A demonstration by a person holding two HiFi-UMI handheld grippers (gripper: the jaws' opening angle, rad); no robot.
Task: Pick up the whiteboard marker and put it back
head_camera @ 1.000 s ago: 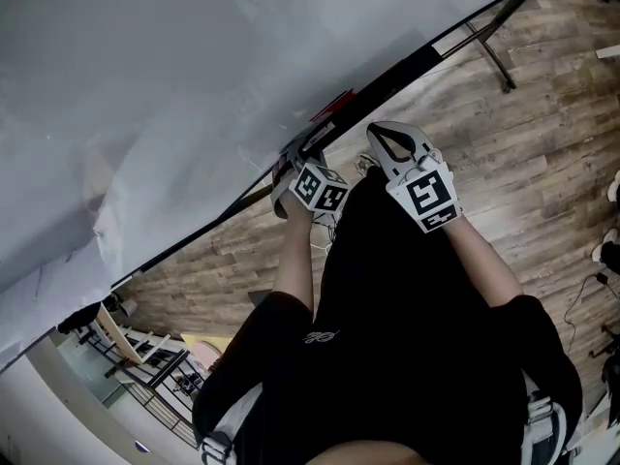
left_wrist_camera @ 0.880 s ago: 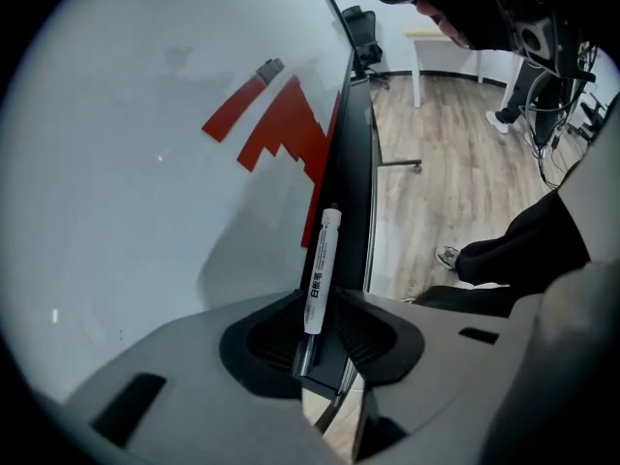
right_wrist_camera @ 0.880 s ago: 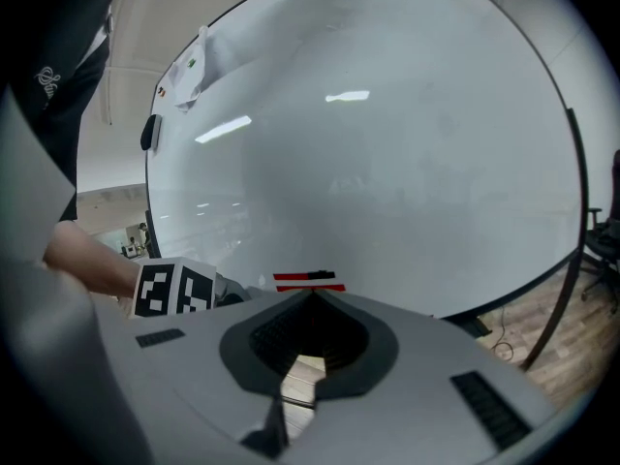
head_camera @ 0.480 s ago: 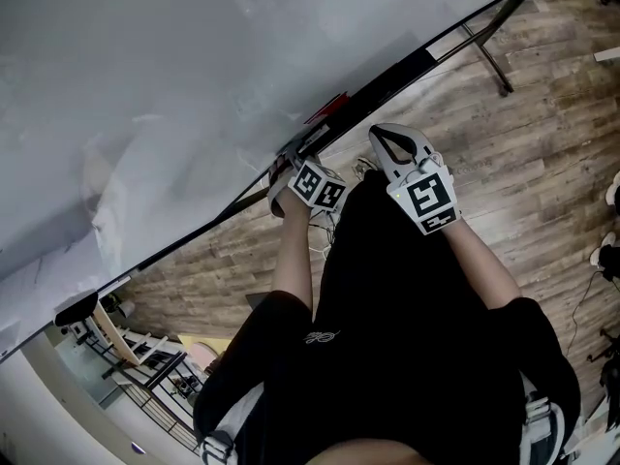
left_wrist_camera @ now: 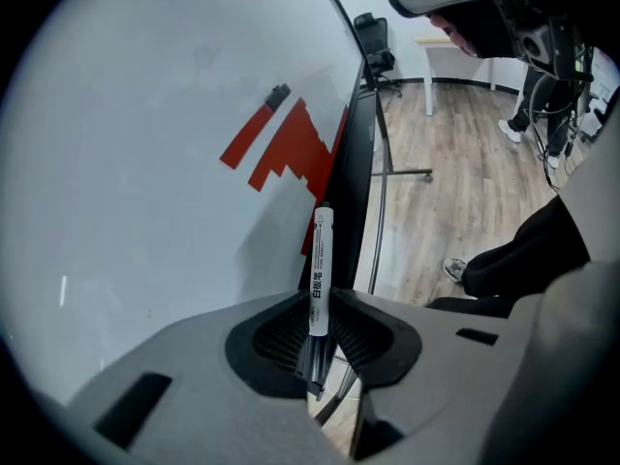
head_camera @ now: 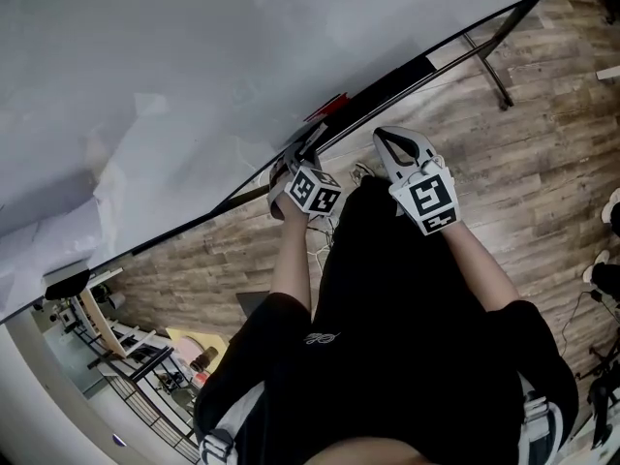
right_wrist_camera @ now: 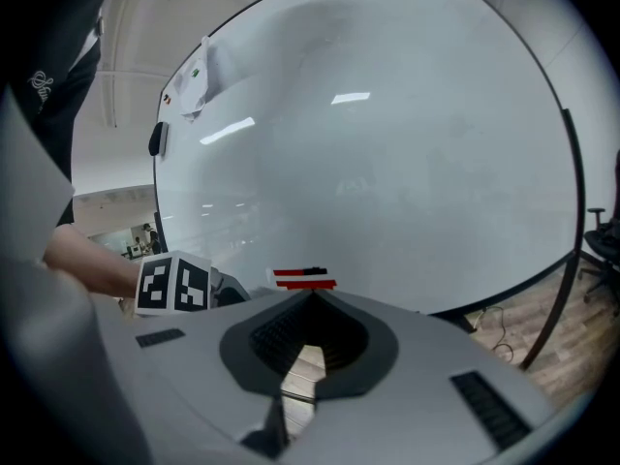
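White marker (left_wrist_camera: 319, 255), just one, clamped in left gripper (left_wrist_camera: 319, 300).

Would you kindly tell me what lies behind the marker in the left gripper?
The whiteboard, red shapes and a black edge. The marker covers part of that edge.

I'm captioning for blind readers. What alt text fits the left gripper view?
The left gripper is shut on a white whiteboard marker that points along the black lower frame of the whiteboard. The board shows red stepped shapes; wooden floor and an office chair lie beyond.
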